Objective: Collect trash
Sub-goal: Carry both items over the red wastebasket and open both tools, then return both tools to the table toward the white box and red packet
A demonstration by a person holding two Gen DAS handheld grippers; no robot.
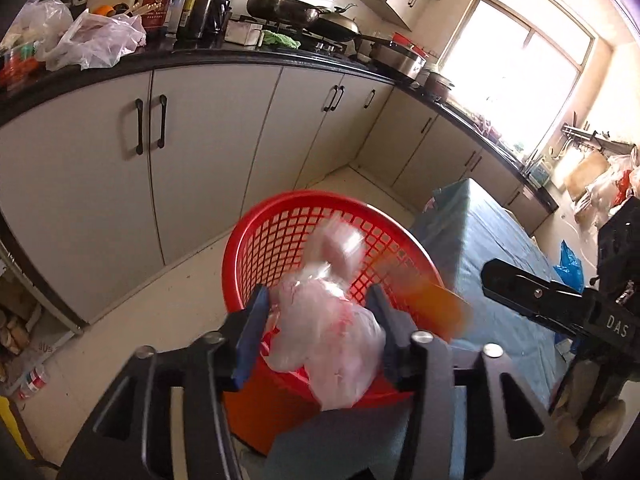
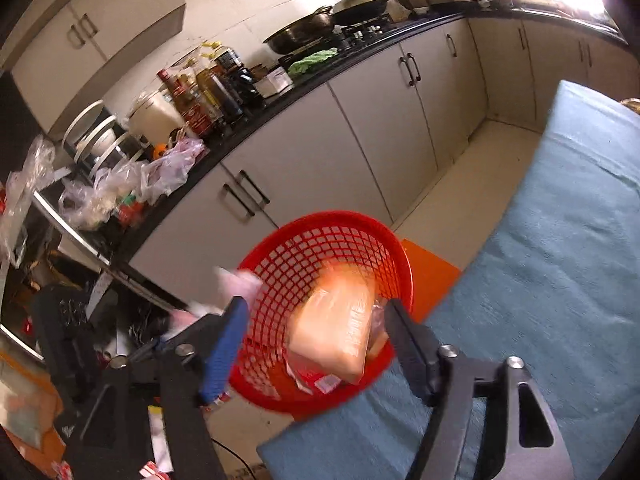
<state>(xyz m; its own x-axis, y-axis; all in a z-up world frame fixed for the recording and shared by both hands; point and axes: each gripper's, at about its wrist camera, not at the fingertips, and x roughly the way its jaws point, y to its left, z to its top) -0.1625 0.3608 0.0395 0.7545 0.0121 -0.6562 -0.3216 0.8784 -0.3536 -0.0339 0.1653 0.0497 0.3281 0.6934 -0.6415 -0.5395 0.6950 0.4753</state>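
Left wrist view: fingers (image 1: 316,320) spread, crumpled pinkish clear plastic bag (image 1: 324,336) loose between them above red lattice plastic basket (image 1: 280,220). Right fingers (image 2: 312,332) spread around blurred orange-white packet (image 2: 336,328) over basket. Risk: bag snagging rim, spilling onto floor.

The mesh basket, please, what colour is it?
Red; the mesh basket shows best in the right wrist view.

The basket (image 2: 332,240) stands on the floor (image 2: 460,200) against the table's (image 2: 560,280) edge, before the cabinets (image 2: 320,160). A bag (image 1: 324,336) hangs over its rim; a packet (image 2: 336,332) sits inside it.
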